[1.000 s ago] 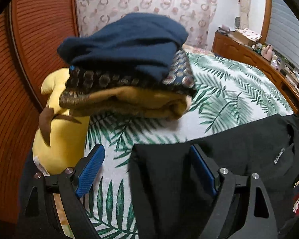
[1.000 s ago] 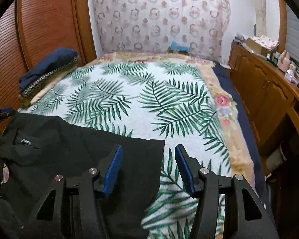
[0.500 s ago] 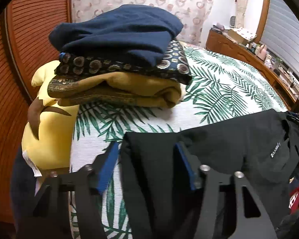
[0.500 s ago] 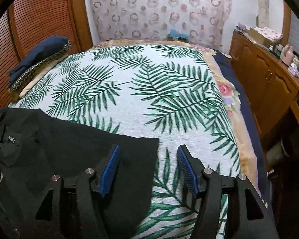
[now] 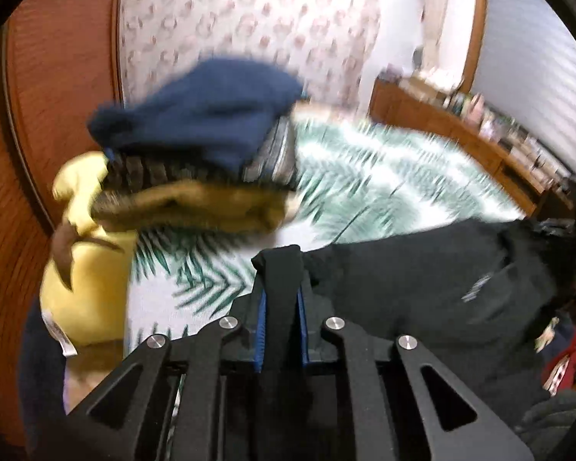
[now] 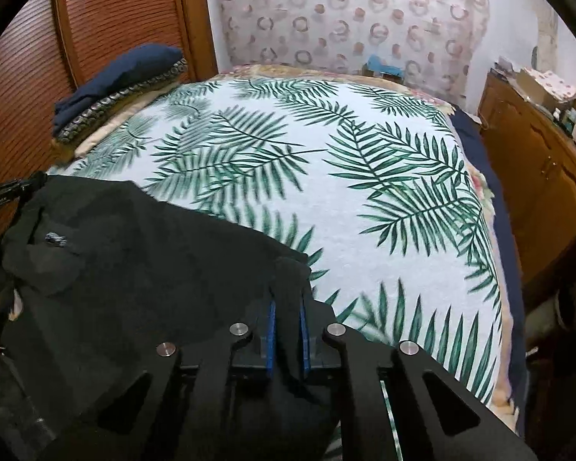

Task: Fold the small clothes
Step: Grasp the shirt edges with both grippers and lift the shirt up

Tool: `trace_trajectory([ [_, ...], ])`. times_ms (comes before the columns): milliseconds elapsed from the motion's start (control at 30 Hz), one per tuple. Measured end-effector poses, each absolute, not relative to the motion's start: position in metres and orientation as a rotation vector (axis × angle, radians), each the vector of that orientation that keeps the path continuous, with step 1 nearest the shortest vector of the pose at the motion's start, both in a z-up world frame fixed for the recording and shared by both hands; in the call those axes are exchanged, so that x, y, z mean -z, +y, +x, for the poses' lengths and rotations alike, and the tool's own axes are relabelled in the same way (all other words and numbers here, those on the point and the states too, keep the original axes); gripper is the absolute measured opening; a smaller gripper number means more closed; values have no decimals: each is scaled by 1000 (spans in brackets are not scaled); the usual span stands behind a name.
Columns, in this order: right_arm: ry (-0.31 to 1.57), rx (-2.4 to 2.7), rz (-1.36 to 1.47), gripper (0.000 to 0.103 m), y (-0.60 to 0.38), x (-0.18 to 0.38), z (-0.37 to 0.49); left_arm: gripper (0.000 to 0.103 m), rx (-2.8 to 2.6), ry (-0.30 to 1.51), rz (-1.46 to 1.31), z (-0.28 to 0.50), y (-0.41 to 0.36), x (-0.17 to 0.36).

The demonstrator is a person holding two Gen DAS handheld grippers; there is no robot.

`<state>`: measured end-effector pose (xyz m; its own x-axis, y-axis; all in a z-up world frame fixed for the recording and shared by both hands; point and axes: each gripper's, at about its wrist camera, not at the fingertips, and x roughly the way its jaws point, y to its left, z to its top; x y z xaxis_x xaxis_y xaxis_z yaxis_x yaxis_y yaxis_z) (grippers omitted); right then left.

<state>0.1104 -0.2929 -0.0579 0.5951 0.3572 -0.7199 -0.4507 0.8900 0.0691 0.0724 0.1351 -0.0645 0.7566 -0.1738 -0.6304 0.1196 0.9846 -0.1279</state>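
Both grippers were closing on the black garment (image 6: 134, 253), which lay at the near edge of the palm-leaf bedspread (image 6: 364, 192): the left gripper (image 5: 281, 299) and right gripper (image 6: 287, 319) each pinched a corner. This looked like the start of a fold; next, both corners probably needed lifting together across the bedspread.

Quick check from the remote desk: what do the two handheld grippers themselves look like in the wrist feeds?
Both look alike. The left gripper and right gripper each have matte black angular linkage arms with triangular cut-outs, round silver pivot screws, and two narrow fingers lined with blue pads. No cables, labels or markings show on them, and no hands or sleeves appear in either view.
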Motion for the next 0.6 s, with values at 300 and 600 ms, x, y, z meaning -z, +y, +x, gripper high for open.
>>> trace_trajectory([
  [300, 507, -427, -74, 6, -323, -55, 16, 13, 198, 420, -76, -3, 123, -29],
  [600, 307, -390, -85, 6, -343, -119, -59, 13, 192, 239, -96, -42, 131, -80],
])
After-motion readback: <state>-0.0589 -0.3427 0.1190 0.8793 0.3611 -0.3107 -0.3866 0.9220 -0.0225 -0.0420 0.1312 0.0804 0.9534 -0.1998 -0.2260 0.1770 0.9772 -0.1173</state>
